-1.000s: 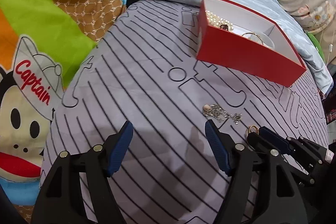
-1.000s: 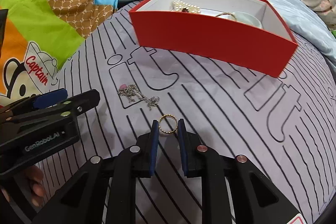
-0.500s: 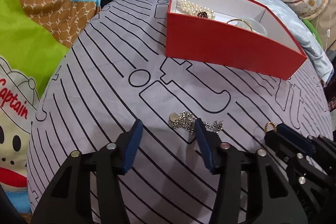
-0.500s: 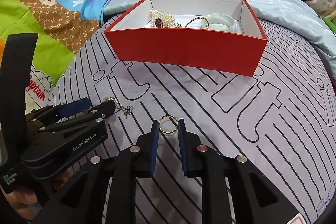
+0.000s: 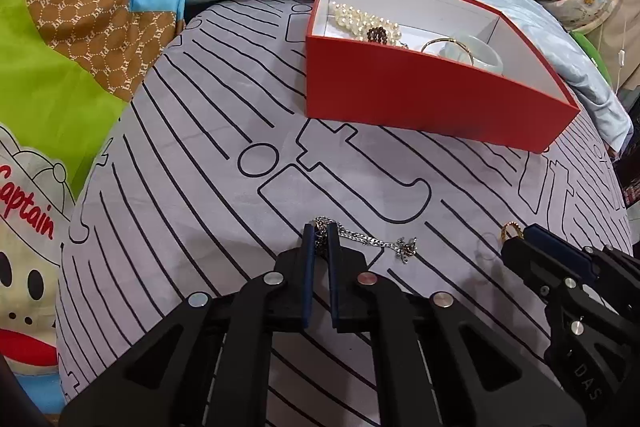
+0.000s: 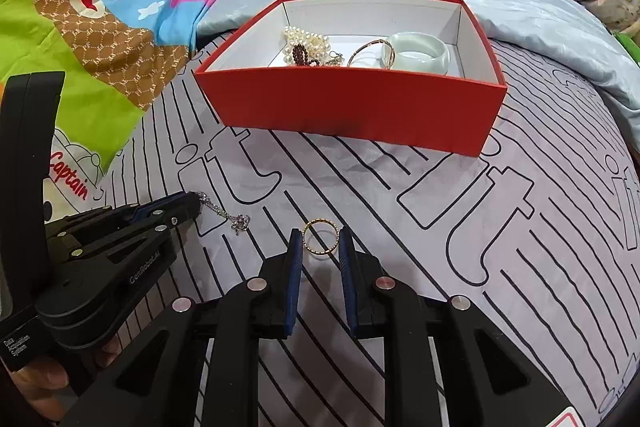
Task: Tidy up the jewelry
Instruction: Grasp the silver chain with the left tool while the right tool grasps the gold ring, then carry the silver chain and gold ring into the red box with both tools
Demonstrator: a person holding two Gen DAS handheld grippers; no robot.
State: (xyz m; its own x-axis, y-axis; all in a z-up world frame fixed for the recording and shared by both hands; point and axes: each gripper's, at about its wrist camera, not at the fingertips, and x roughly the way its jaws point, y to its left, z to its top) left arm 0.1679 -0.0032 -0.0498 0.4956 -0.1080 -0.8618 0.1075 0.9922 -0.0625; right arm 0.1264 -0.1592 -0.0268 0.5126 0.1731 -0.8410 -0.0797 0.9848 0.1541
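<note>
The left gripper (image 5: 320,233) has just been closing, and its fingers now pinch one end of the silver chain (image 5: 372,241), whose tail trails right across the bed. The right gripper (image 6: 320,241) clamps the gold ring (image 6: 320,238). The risk: the chain could slip or snag before reaching the far red box (image 6: 352,107).

The box (image 5: 420,99) front wall hides the bottoms of the pearls (image 5: 362,21) and bangle (image 5: 476,53). The chain (image 5: 372,239) end sits hidden between the left gripper (image 5: 321,233) tips.
</note>
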